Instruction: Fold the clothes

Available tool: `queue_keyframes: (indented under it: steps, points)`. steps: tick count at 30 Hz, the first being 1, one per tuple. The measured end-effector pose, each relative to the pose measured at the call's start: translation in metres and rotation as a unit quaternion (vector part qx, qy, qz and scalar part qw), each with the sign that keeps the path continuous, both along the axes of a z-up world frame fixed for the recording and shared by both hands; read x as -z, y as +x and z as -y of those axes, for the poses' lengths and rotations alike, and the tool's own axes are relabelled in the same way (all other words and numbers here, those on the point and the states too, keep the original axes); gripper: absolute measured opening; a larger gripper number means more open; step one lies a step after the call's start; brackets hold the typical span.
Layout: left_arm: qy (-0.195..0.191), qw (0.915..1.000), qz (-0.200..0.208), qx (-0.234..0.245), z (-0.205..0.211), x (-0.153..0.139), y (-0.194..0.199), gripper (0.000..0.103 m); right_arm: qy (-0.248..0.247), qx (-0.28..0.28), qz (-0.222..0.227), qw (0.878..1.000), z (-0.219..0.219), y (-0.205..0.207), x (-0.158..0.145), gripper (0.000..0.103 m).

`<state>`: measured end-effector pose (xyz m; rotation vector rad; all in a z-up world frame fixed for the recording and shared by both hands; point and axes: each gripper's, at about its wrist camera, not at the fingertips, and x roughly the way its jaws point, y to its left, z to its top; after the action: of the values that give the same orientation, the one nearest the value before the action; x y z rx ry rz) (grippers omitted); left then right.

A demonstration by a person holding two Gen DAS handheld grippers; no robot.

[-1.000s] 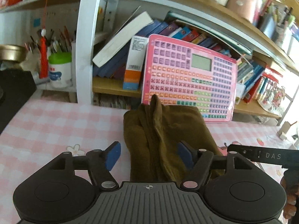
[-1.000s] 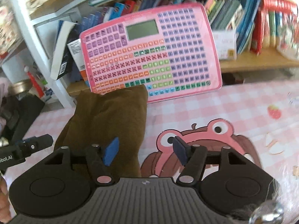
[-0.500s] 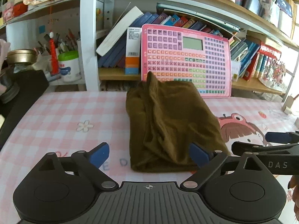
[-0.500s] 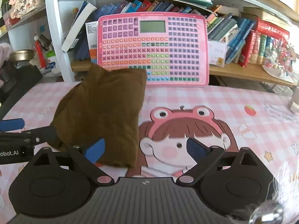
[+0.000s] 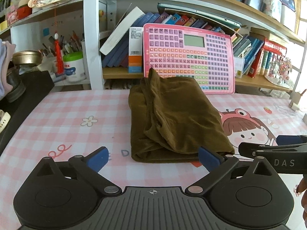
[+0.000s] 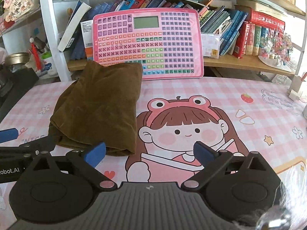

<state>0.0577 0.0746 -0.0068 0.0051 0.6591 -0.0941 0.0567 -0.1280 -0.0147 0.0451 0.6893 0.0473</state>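
A brown garment (image 5: 172, 118) lies folded into a thick rectangle on the pink checked table mat (image 5: 67, 118), its far end against a pink toy keyboard. It also shows in the right wrist view (image 6: 99, 107), left of centre. My left gripper (image 5: 152, 158) is open and empty, just in front of the garment's near edge. My right gripper (image 6: 149, 151) is open and empty, near the garment's near right corner, above the cartoon girl print. Each gripper shows at the edge of the other's view.
A pink toy keyboard (image 5: 189, 57) leans on the bookshelf (image 5: 119, 72) at the back of the table. Books, a white tub (image 5: 73, 67) and pens fill the shelves. A black object (image 5: 25, 95) stands at the left edge. A small box (image 6: 296, 90) sits far right.
Both grippers have pulled back from the garment toward the near table edge and opened wider. The garment lies still, folded on the mat.
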Motion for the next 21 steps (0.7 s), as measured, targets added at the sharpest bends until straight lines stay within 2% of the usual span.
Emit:
queue_keyframes:
  steps: [21]
  points:
    - [0.012, 0.9996, -0.025, -0.010, 0.004, 0.018, -0.013, 0.102, -0.013, 0.005, -0.022, 1.000, -0.004, -0.010, 0.018, 0.099]
